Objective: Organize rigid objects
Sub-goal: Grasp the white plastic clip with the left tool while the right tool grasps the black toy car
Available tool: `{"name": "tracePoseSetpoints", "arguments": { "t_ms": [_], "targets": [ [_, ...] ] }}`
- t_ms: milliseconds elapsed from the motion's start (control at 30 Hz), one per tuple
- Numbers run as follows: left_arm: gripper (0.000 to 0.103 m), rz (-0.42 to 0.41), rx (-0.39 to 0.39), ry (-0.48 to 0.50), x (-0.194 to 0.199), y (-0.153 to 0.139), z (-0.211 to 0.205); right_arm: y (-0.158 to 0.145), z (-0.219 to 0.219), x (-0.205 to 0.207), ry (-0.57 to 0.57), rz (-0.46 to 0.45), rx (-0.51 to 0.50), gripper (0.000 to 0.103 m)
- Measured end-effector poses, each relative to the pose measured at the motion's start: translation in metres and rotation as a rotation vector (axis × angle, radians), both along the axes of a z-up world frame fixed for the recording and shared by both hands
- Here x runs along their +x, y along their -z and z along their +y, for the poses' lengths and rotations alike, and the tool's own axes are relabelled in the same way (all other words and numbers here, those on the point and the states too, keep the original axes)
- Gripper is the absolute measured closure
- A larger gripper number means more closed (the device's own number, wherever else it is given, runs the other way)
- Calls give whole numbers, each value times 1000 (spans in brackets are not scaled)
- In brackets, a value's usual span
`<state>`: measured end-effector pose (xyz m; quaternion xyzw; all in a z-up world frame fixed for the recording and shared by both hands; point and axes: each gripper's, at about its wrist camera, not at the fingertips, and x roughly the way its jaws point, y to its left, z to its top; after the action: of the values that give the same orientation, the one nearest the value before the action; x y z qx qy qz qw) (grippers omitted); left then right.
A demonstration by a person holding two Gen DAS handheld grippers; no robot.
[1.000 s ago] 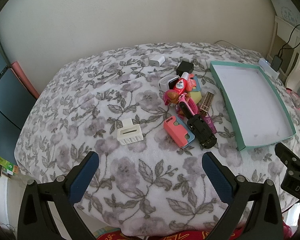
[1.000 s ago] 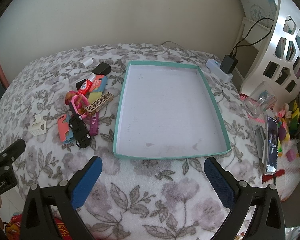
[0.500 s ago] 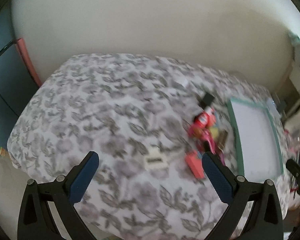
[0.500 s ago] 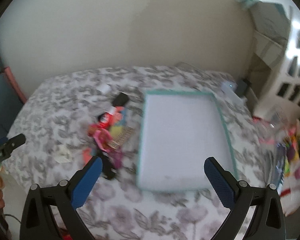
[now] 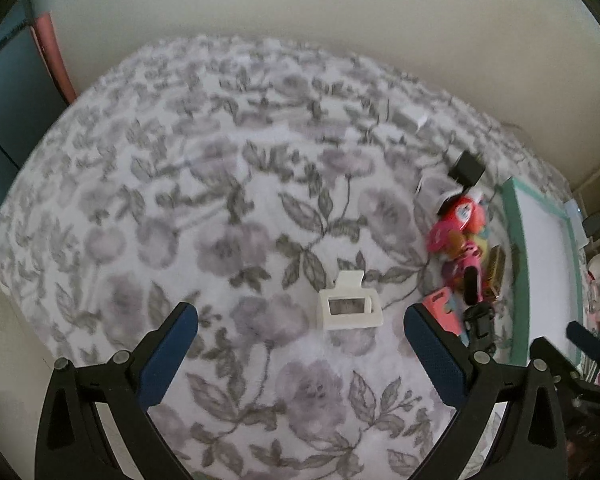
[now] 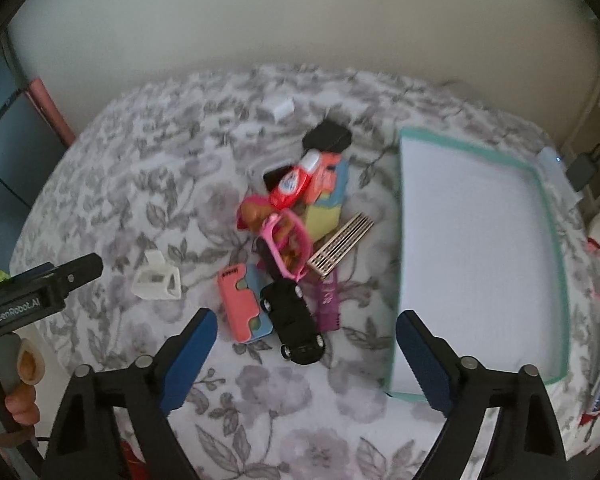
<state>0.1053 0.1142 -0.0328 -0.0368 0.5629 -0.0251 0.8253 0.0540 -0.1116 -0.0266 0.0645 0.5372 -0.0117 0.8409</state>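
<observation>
Hovering my right claw (image 6: 302,354) over the bed (image 6: 140,184), jaws closing with nothing between them. Black toy car (image 6: 296,322) lies just ahead of it, long axis pointing roughly away. Left claw (image 5: 300,348) spread, empty; white clip (image 5: 348,312) just ahead. Tray (image 6: 556,264) at right.

Both wrist cameras look steeply down over a flowered bed (image 5: 228,208); the left sits further left, the right nearer the tray (image 6: 476,248); both share the toy pile (image 6: 292,240)
</observation>
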Motion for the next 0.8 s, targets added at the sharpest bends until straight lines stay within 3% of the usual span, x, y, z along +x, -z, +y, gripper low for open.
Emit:
{"name": "tracePoseSetpoints", "arguments": {
  "t_ms": [167,467,533,633,733,800],
  "targets": [
    [0,38,-2,20,9,22,-14,29,8,13,-27,66,-4,20],
    [1,68,-11,40,21,47,-31,59,19,20,-67,157,-34,49],
    [13,73,-16,40,23,49,-31,62,20,21,-67,167,-35,53],
    [19,84,-21,38,25,52,-32,62,22,22,-67,166,-35,59],
    [34,90,-29,43,24,53,-35,62,21,22,-58,169,-33,66],
    [38,109,-39,45,24,58,-39,62,19,21,-51,170,-23,67]
  ]
}}
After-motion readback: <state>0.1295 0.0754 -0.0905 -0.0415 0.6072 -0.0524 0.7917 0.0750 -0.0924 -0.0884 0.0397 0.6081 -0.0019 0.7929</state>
